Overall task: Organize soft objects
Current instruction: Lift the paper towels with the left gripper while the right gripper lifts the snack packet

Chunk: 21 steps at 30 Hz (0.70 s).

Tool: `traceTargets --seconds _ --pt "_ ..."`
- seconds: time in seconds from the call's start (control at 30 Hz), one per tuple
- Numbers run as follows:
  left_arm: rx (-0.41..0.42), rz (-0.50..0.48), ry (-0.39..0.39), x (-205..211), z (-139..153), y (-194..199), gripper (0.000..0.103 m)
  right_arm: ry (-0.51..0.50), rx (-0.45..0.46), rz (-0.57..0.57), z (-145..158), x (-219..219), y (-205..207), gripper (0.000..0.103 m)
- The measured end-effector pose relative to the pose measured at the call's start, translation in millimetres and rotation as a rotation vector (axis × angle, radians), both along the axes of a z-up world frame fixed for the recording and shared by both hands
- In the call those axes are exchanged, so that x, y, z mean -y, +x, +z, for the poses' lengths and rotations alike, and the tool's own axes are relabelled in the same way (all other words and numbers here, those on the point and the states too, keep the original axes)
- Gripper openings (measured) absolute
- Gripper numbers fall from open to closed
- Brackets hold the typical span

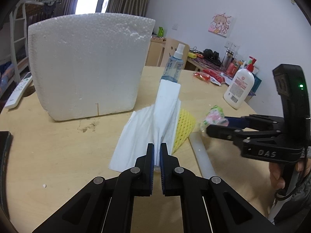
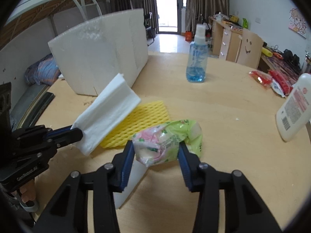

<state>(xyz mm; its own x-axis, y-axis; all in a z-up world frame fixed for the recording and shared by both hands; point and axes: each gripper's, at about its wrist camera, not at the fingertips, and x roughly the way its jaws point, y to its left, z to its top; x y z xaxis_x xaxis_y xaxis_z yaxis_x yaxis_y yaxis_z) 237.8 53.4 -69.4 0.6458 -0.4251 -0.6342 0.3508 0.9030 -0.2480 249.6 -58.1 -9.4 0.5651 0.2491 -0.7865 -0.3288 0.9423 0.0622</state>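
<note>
Folded white tissue paper (image 2: 108,110) hangs clamped in the left gripper (image 1: 157,154); the right gripper (image 2: 156,151) grips a crinkled green-pink plastic packet (image 2: 169,139). Both seem mid-carry; next, place them together on the tabletop (image 2: 223,116).

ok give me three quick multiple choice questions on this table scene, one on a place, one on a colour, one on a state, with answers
1. Where is the yellow foam net?
A. On the table under the lifted tissue
B. Inside the foam box
C. Beside the lotion bottle

2. What colour is the liquid in the spray bottle?
A. Red
B. Blue
C. Green

3. What is the left gripper doing?
A. Hanging open
B. Shut on the spray bottle
C. Shut on the white tissue

Answers:
1. A, the net lies flat on the wooden table, partly below the raised tissue.
2. B, blue liquid fills the bottle's base.
3. C, the tissue is pinched between its closed fingers.
</note>
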Motion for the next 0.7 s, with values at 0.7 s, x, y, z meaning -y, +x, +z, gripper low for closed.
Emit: traceTargets --seconds 0.7 --pt "0.25 0.056 0.001 -1 77 -73 0.006 0.043 0.223 0.003 63 16 -56 0.049"
